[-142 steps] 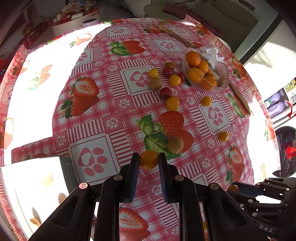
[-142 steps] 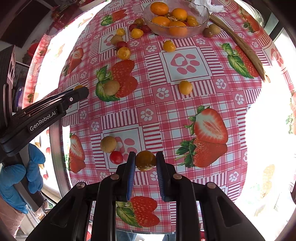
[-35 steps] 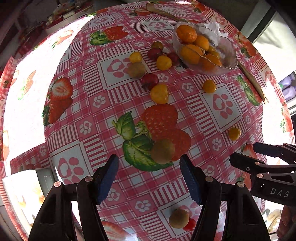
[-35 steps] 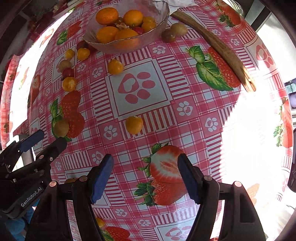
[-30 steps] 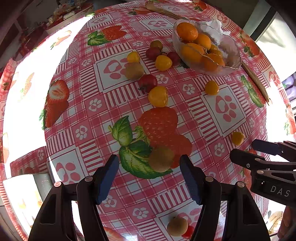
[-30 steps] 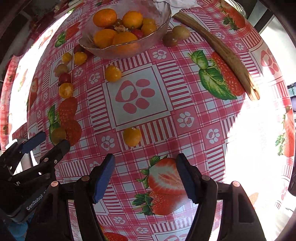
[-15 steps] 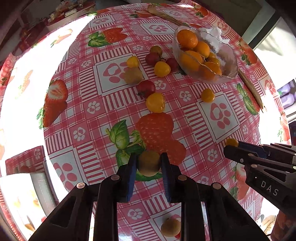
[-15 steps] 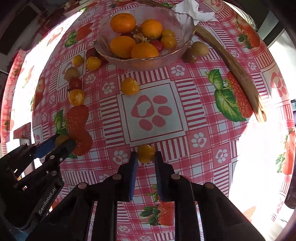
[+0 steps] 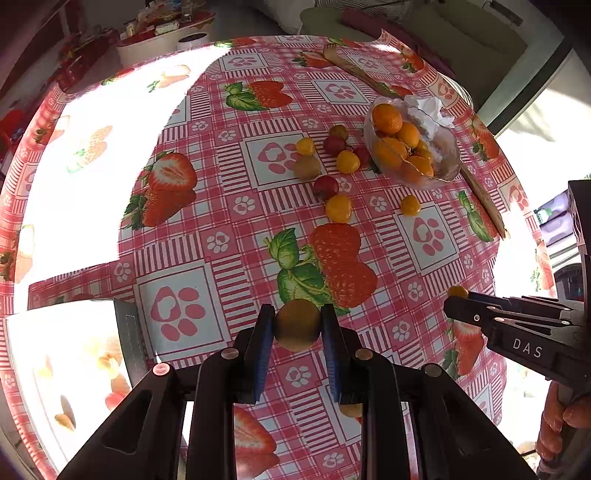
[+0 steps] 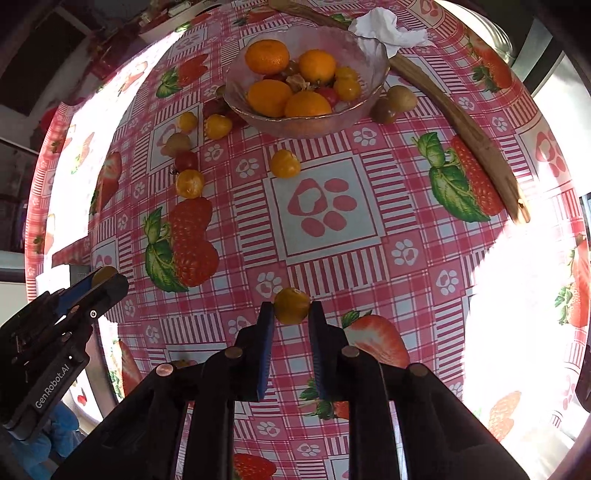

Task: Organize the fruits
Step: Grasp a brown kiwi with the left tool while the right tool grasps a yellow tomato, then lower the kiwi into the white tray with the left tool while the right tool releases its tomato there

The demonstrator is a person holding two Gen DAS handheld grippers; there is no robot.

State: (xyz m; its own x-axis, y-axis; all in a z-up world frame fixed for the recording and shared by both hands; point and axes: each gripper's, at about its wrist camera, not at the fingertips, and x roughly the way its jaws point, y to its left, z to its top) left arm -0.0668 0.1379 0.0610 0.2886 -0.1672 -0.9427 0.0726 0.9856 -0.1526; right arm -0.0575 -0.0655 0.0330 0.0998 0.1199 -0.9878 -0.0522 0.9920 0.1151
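My left gripper (image 9: 297, 325) is shut on a brownish-green kiwi (image 9: 297, 324) and holds it above the strawberry-print tablecloth. My right gripper (image 10: 291, 306) is shut on a small orange fruit (image 10: 291, 305); it also shows at the right of the left wrist view (image 9: 458, 295). A glass bowl (image 10: 306, 122) with several oranges and small fruits stands at the far side; it also shows in the left wrist view (image 9: 443, 173). Several loose yellow, red and brown fruits lie left of the bowl (image 10: 188, 182), and one small orange fruit (image 10: 284, 163) lies in front of it.
A long wooden stick (image 10: 461, 129) lies right of the bowl with crumpled white paper (image 10: 384, 27) at its far end. Two brown fruits (image 10: 393, 103) sit beside the bowl. A pale box (image 9: 66, 354) is at the near left. Bright sun washes out the table's sides.
Both grippers closed on fruits about half a second ago and have since lifted them and drawn back toward the near side of the table.
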